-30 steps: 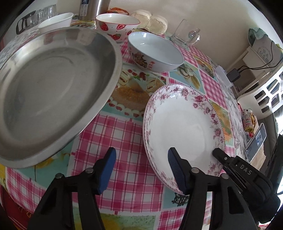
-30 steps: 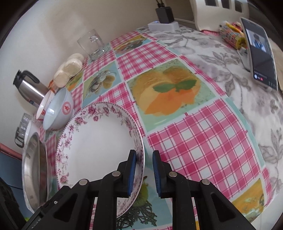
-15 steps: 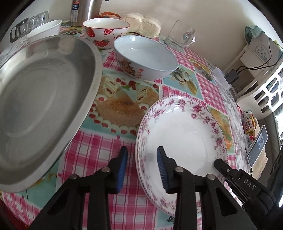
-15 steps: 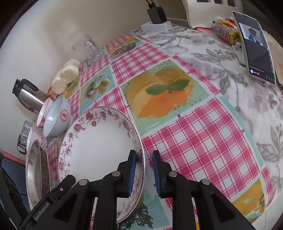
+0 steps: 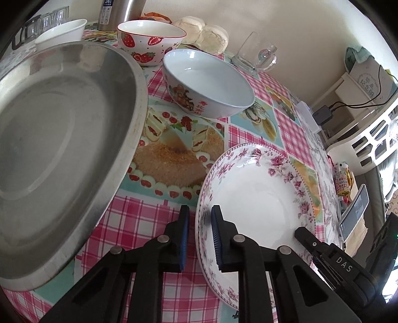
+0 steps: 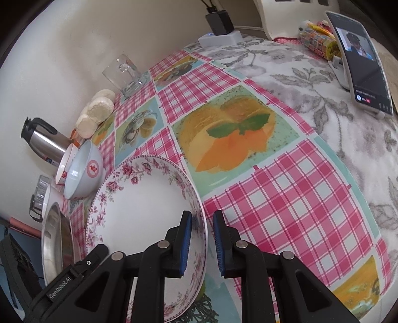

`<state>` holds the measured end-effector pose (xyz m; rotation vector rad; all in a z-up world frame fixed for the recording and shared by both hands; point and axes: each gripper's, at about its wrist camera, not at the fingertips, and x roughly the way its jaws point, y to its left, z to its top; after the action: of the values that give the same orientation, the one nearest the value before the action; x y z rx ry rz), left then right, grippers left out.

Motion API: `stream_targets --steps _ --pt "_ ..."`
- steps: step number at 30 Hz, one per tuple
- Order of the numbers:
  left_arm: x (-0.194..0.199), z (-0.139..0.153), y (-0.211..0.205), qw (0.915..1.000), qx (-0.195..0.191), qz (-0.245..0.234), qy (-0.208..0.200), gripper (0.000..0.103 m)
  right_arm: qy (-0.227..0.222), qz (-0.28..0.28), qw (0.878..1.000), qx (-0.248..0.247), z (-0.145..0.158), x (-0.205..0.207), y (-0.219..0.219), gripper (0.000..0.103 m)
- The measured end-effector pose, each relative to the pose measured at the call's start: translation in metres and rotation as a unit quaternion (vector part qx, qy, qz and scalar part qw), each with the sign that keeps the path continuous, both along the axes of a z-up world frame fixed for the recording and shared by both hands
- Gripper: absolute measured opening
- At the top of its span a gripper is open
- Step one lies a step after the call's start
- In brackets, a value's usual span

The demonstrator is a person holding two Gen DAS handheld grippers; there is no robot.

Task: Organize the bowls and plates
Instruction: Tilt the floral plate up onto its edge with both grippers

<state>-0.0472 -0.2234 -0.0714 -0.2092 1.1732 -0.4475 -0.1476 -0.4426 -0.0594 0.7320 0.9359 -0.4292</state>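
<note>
A white plate with a pink floral rim (image 5: 253, 198) (image 6: 139, 206) sits low over the checked tablecloth (image 6: 286, 198). My left gripper (image 5: 200, 211) is closing on the plate's near left rim, which stands between its blue pads. My right gripper (image 6: 202, 215) is shut on the opposite rim, and its black body shows in the left wrist view at the plate's lower right. A large steel tray (image 5: 54, 139) (image 6: 53, 238) lies left of the plate. Behind stand a pale blue bowl (image 5: 209, 82) (image 6: 82, 174), a strawberry bowl (image 5: 146, 42) and a small white bowl (image 5: 62, 31).
A glass mug (image 5: 253, 53) (image 6: 125, 74), round buns (image 5: 206, 34) and a steel flask (image 6: 46, 141) line the wall side. A phone on a stand (image 6: 360, 64) and a charger block (image 6: 219, 22) sit on the grey floral cloth to the right.
The left gripper's jaws went from wide open to closed around the plate's left rim while it shifted slightly forward. The right gripper kept its hold on the rim.
</note>
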Motion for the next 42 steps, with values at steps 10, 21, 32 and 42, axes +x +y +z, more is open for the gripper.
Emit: stream_targets --steps 10,21,32,42 --pt "0.003 0.002 -0.001 0.9996 0.010 -0.027 0.001 0.017 -0.003 0.017 1.000 -0.022 -0.001 0.006 0.006 0.020" --pt "0.003 0.003 -0.002 0.9993 0.004 -0.034 0.014 0.016 -0.021 0.013 1.000 0.009 0.000 0.001 0.001 0.019" --pt "-0.001 0.017 -0.006 0.9986 -0.011 -0.051 0.004 0.016 -0.034 0.004 0.999 0.003 0.014 -0.008 -0.003 0.018" --pt "-0.002 0.036 -0.001 0.9979 -0.032 -0.055 -0.009 0.016 -0.053 -0.003 0.999 -0.010 0.030 -0.013 0.000 0.018"
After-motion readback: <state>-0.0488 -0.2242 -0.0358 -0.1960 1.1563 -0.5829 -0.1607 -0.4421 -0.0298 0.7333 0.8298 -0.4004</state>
